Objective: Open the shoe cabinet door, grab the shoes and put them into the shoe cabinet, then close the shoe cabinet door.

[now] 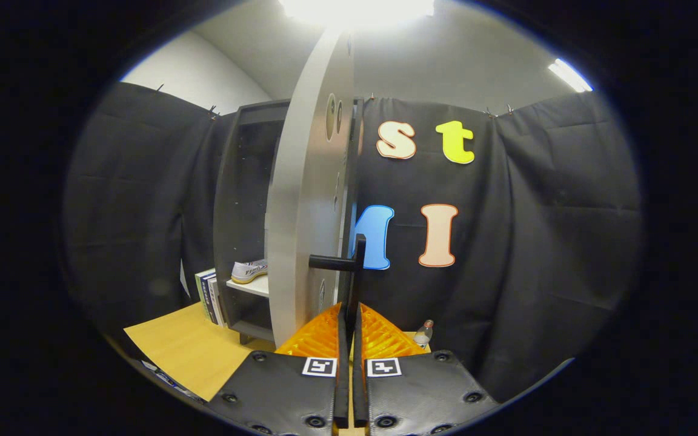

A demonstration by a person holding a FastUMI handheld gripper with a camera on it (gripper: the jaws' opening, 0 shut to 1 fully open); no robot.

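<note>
At centre frame, the fingers (pixel 349 315) pinch the door handle (pixel 349 266); a slipping grip could stall the door (pixel 303 200) short of the cabinet (pixel 243 181), shoe (pixel 249 270) inside.

Claw (pixel 349 315), ribbed translucent body, 2 square b/w markers, screwed textured plates

Black cloth wall (pixel 537 242) hangs beyond my fingers, white ceiling (pixel 446 66) with bright lamps (pixel 355 7) above, wooden bench (pixel 197 351) below.
</note>
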